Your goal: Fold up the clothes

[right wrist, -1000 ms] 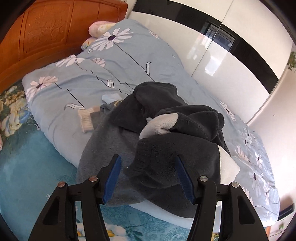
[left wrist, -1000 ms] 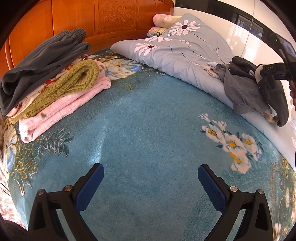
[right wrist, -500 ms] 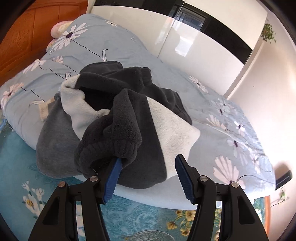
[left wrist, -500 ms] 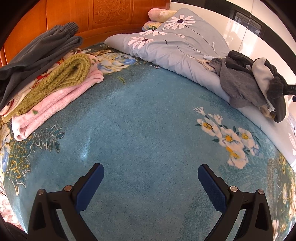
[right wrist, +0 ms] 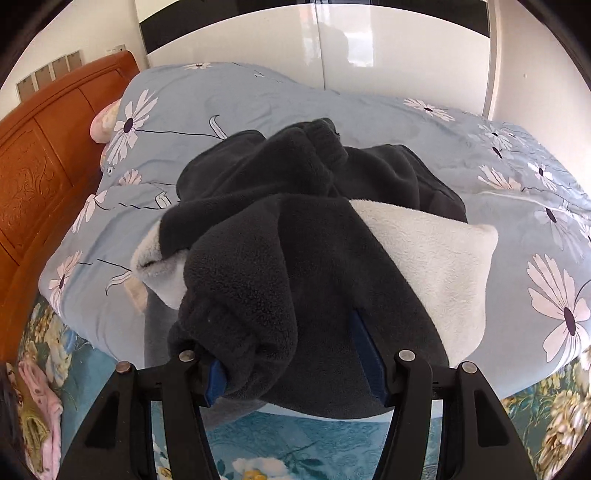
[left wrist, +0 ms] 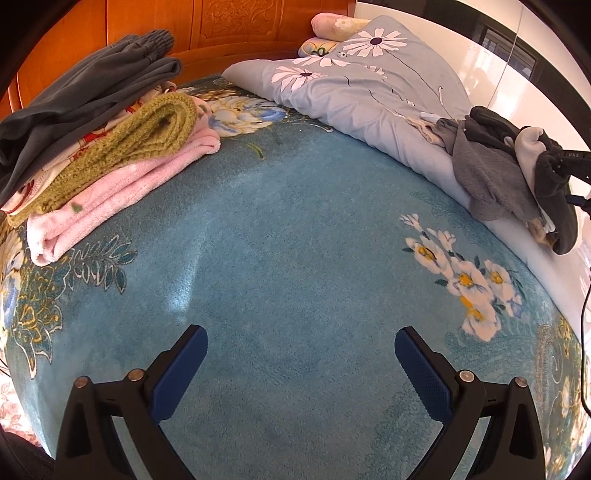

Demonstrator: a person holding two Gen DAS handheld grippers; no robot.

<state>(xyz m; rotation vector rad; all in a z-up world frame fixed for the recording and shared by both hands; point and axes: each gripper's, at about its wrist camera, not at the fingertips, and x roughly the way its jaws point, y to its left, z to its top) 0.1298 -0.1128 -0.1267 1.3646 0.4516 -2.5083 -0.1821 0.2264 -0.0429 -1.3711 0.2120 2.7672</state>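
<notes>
- The dark fleece garment [right wrist: 280,266] with its pale lining lies crumpled on the daisy-print quilt [right wrist: 524,206], at the quilt's near edge where it meets the blue bed cover [left wrist: 295,229].
- The right claw [right wrist: 291,365] has its pads either side of a thick dark fold of that garment. The spread is middling, and whether the pads actually press the fleece cannot be told from this view.
- A lighter grey garment [left wrist: 484,173] lies under and beside the fleece on the quilt.
- The left claw [left wrist: 301,365] hangs wide and empty over the bare blue bed cover, well apart from the quilt.
- On the far side of the bed cover from the quilt, a stack of folded clothes [left wrist: 107,147] rests by the wooden headboard [left wrist: 236,29].
- Risk: a bite on only a bulky outer fold would probably let the slippery fleece slide free when lifted.
- Risk: the grey garment, tangled with the fleece, may be dragged along and spoil the fold.
- Risk: a low grip could pinch the quilt too.
</notes>
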